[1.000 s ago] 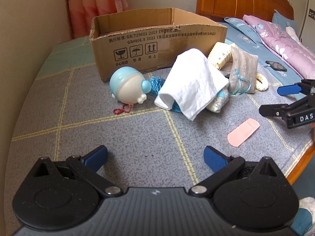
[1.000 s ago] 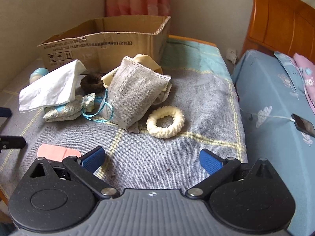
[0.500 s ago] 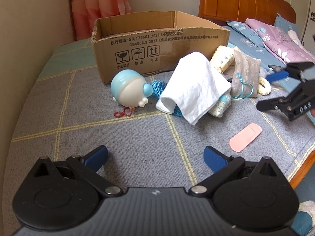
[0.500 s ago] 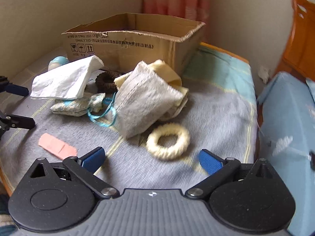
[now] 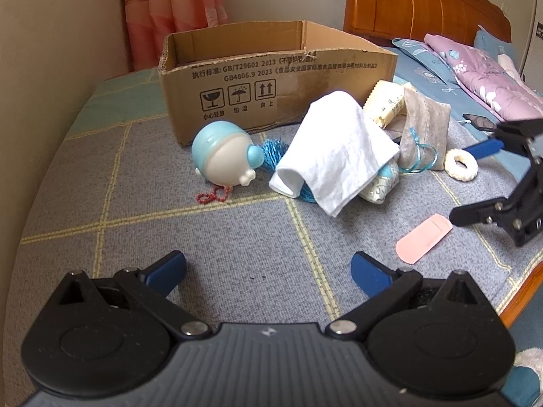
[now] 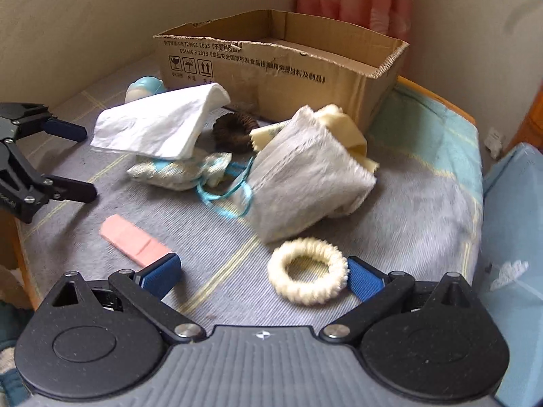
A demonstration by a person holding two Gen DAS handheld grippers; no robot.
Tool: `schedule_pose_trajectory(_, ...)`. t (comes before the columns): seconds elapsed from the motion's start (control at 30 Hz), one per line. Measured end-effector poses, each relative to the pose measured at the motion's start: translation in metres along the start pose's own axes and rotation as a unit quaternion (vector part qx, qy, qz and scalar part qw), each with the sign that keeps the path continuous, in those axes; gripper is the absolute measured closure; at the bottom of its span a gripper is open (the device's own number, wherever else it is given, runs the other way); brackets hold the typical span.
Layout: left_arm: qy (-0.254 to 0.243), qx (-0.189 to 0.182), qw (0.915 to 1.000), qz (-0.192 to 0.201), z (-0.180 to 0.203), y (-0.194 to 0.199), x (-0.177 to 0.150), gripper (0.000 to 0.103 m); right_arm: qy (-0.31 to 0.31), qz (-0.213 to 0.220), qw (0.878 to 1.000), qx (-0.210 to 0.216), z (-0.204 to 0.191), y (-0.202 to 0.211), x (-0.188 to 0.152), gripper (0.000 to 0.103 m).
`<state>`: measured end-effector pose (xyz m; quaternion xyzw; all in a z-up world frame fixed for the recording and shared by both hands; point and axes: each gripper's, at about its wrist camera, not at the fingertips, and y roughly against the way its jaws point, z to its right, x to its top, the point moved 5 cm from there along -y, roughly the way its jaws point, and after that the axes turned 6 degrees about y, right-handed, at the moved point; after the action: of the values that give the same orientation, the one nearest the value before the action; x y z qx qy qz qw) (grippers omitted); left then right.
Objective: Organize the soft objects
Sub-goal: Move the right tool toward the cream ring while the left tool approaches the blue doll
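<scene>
Right gripper (image 6: 261, 273) with fingers spread wide, holding nothing, low over the grey checked mat (image 6: 424, 210). The cream knitted ring (image 6: 307, 271) lies flat on the mat between the two blue pads, its rim just beside the right-hand pad (image 6: 363, 279); whether they touch cannot be told. The pink strip (image 6: 134, 239) lies near the mat's front edge, its end just beside the left-hand pad. Left gripper (image 5: 268, 268), likewise wide and without load, hangs over a bare part of the mat, well apart from the pile. Beyond it: the white folded cloth (image 5: 339, 149) draped over a patterned pouch (image 5: 381, 183), the grey fabric bag (image 6: 305, 183), the brown ring (image 6: 234, 132) and the blue-capped toy head (image 5: 222, 154), all before the cardboard box (image 5: 271, 78) at the mat's far edge.
</scene>
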<state>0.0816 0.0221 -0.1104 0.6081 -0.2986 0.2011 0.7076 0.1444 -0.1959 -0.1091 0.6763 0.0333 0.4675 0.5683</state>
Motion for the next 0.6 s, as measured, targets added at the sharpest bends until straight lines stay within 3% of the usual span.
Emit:
schedule_pose_trajectory(0.17, 0.001, 0.0, 1.0, 0.001, 0.0, 0.0, 0.0, 0.0, -0.031, 0.012, 0.999, -0.033, -0.01, 0.004, -0.007, 0.0)
schedule_pose_trajectory(0.47, 0.001, 0.0, 1.0, 0.002, 0.0, 0.001, 0.0, 0.0, -0.053, 0.013, 0.998, -0.037, -0.005, 0.008, -0.007, 0.0)
schedule_pose_trajectory(0.6, 0.0, -0.001, 1.0, 0.002, 0.0, 0.0, 0.001, 0.0, -0.116, -0.009, 0.988, -0.096, 0.01, 0.005, -0.009, 0.0)
